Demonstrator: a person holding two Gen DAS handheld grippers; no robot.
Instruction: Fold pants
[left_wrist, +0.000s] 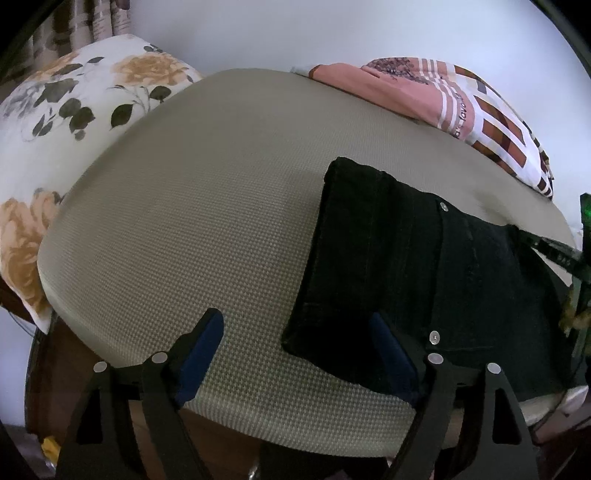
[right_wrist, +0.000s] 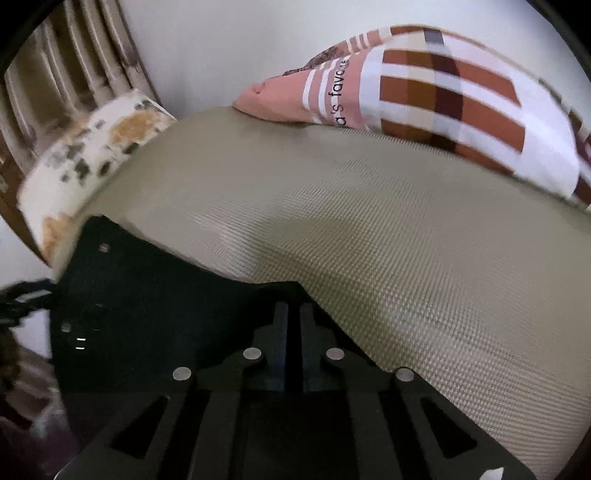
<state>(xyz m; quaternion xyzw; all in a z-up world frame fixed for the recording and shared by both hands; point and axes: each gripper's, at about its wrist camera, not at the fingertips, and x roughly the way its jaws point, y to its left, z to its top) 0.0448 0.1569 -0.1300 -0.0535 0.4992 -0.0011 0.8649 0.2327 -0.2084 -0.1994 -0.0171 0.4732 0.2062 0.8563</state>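
Note:
The black pants lie folded into a thick block on the right part of the beige textured mat. My left gripper is open and empty, its fingers spread over the block's near left corner. In the right wrist view the pants fill the lower left, and my right gripper is shut on their edge, low over the mat. The right gripper also shows at the far right of the left wrist view.
A floral pillow lies left of the mat. A pink and brown checked blanket lies along the far right edge by the white wall. Curtains hang at the back left. The mat's near edge drops off below my left gripper.

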